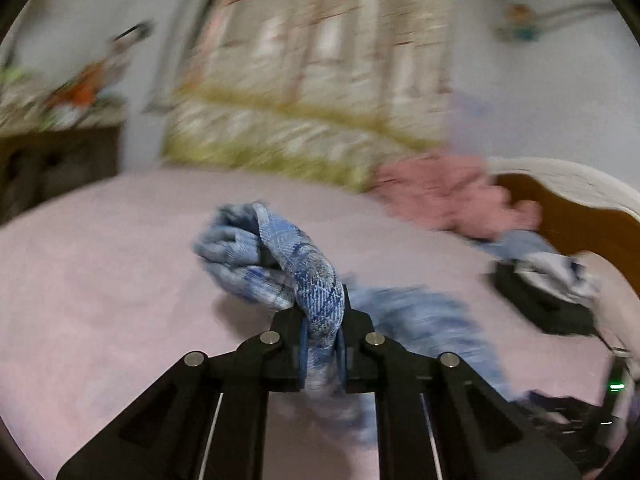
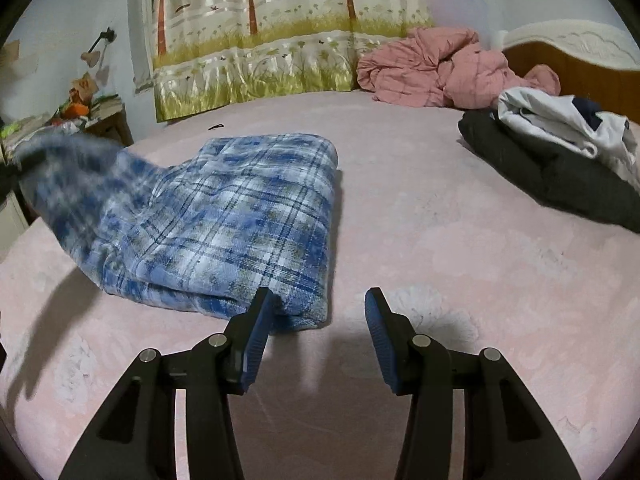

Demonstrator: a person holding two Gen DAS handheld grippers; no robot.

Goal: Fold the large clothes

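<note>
Left gripper (image 1: 322, 344) clenched on bunched woven blue plaid garment (image 2: 224, 220); right gripper (image 2: 316, 320) released, garment's folded corner beside its left pad.

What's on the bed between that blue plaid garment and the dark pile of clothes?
Only bare pink bedsheet separates the plaid garment from the dark pile, in the right wrist view.

The blue plaid flannel garment (image 2: 224, 220) lies on the pink bedsheet (image 2: 440, 240) ahead and to the left of the right gripper (image 2: 318, 312), its near corner just beside that gripper's left finger. Its far-left part rises off the bed into the left gripper (image 1: 322, 332), bunched ahead of the fingers. Well ahead to the right a white cloth (image 2: 568, 124) rests on a dark folded garment (image 2: 560, 176). Behind them lies a crumpled pink quilt (image 2: 440, 68), against the wooden headboard (image 2: 580, 64). A tree-printed curtain (image 2: 260, 40) hangs behind the bed.
</note>
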